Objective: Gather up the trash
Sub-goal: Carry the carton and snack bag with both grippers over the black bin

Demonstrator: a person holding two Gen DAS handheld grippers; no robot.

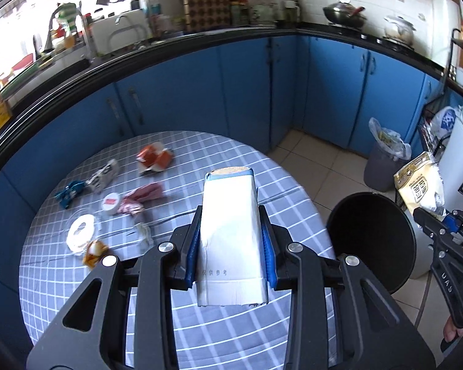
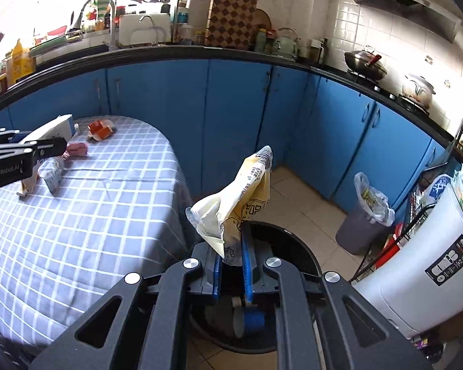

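a: look, both hands are full. the left gripper (image 1: 231,240) is clamped on a white carton (image 1: 230,231), gripped by its sides, and it's above the checked table (image 1: 262,166), not over the black bin (image 1: 370,240).

b: and the right gripper (image 2: 231,246)?

a: nearly closed, pinching just the bottom edge of a crumpled yellow wrapper (image 2: 240,194). that one hangs above the bin's rim, and the bin sits on the floor right beside the table.

b: so what worries you?

a: the wrapper, mostly. it's light and floppy and held by a thin corner. i'd guess if it's let go while most of it leans toward the table side, it could flutter past the rim onto the tiles.

b: the carton seems safer.

a: firmer grip, sure, but it has to cross from table to bin. the two grippers are near each other there, so they might knock together over the opening.

b: and the rest?

a: lots of trash left on the cloth: an orange box (image 1: 154,157), a pink wrapper (image 1: 142,199), a small white tub (image 1: 111,203), a blue wrapper (image 1: 69,192). a careless swing back could sweep some onto the floor.
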